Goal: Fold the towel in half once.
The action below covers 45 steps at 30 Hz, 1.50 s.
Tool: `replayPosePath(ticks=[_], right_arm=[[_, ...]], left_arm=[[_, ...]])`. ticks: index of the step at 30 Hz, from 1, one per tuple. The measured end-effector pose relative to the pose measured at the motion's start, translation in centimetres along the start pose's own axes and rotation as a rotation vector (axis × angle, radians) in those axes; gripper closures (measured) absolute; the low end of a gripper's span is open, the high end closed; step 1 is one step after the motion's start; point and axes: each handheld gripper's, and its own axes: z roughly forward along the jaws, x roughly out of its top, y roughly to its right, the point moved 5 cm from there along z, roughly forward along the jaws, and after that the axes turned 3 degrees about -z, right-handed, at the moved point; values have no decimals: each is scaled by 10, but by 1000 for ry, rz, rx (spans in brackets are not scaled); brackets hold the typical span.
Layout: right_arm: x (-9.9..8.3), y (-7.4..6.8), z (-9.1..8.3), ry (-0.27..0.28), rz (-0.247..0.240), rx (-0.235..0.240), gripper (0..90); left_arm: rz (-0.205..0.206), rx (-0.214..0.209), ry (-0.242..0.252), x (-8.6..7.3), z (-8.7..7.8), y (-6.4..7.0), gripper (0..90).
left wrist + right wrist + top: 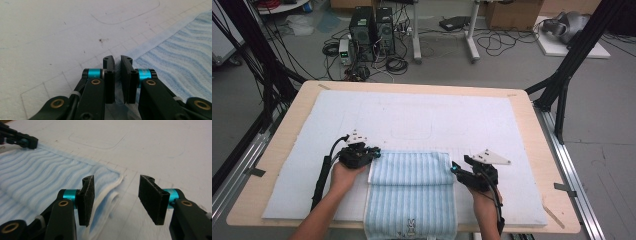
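Observation:
A light blue striped towel (412, 192) lies folded on the white mat near the table's front edge, with a small rabbit mark at its front hem. My left gripper (376, 151) sits at the towel's far left corner. In the left gripper view its jaws (117, 58) are pressed nearly together, with the towel's corner (180, 57) between them. My right gripper (454, 169) is at the far right corner, open. In the right gripper view its pads (116, 180) stand wide apart, and the towel's doubled corner (110, 195) lies on the mat beside the left pad.
The white padded mat (412, 115) covers most of the wooden table (299, 107), with faint outlines drawn on it. Black frame posts (562, 85) stand at both sides. Computers and cables (372, 35) are on the floor beyond the far edge.

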Motion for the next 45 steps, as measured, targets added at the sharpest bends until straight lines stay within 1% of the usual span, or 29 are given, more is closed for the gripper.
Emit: replayPosePath(ticks=[3, 6, 7, 8, 9, 10, 11, 13, 14, 15, 16, 17, 20, 21, 24, 26, 28, 30, 31, 32, 33, 34, 36, 37, 39, 40, 42, 44, 45], right_arm=[[12, 4, 19, -43, -24, -1, 498], [19, 7, 43, -122, -53, -8, 517], [20, 7, 51, -145, -51, -8, 514], [21, 8, 56, -154, -46, -1, 505], [21, 8, 63, -172, -19, 13, 502], [20, 9, 70, -194, -19, 5, 507], [18, 9, 74, -224, -25, -2, 525], [13, 10, 82, -260, -7, 17, 588], [14, 11, 81, -257, -18, 5, 632], [14, 11, 80, -260, -23, 11, 733], [13, 10, 79, -260, -18, 39, 828], [14, 9, 77, -252, -23, 56, 837], [17, 7, 70, -200, -30, 67, 844], [20, 6, 66, -180, -22, 70, 844], [26, 2, 53, -119, -39, 86, 843], [28, -1, 44, -97, -50, 86, 843], [30, -4, 36, -74, -53, 94, 843], [31, -7, 26, -54, -50, 112, 843], [31, -10, 20, -39, -50, 120, 844], [32, -11, 16, -32, -53, 130, 843], [31, -13, 13, -27, -53, 136, 843], [31, -17, 7, -22, -54, 156, 843], [28, -22, -2, -10, -63, 175, 843], [27, -25, -7, -2, -62, 186, 843], [22, -30, -13, -6, -84, 195, 843], [18, -32, -17, -10, -86, 205, 843], [10, -34, -22, -21, -98, 201, 843], [2, -36, -25, -33, -87, 213, 843], [-2, -37, -27, -39, -81, 216, 843]], left_arm=[[-6, -3, 29, 3, -3, 1, 820], [-20, -12, 35, 4, -4, 0, 820], [-29, -14, 40, 4, -4, -1, 820], [-26, -16, 39, 4, -5, -1, 820], [-35, -21, 42, 5, -5, -2, 820], [-38, -24, 45, 5, -6, -2, 820], [-47, -28, 51, 6, -6, -2, 820], [-55, -36, 61, 7, -8, -2, 820], [-61, -42, 69, 8, -8, -2, 820], [-60, -49, 72, 8, -9, -1, 820], [-62, -50, 78, 9, -10, -1, 820], [-67, -53, 86, 10, -11, -1, 820], [-71, -74, 108, 13, -19, 1, 820], [-72, -82, 115, 14, -23, 2, 820], [-82, -112, 146, 18, -33, 6, 820], [-89, -140, 157, 19, -41, 9, 820], [-86, -154, 162, 19, -47, 12, 820], [-97, -185, 166, 17, -54, 15, 820], [-96, -194, 161, 16, -56, 16, 820], [-94, -199, 164, 15, -58, 17, 820], [-103, -222, 167, 12, -61, 20, 820], [-109, -235, 172, 9, -64, 22, 820], [-110, -258, 164, 2, -69, 26, 820], [-97, -262, 156, -2, -71, 27, 820], [-103, -282, 154, -10, -75, 31, 820], [-98, -286, 151, -14, -77, 33, 820], [-92, -295, 131, -21, -79, 35, 819], [-79, -300, 107, -28, -80, 38, 818], [-65, -298, 97, -31, -80, 39, 818]])
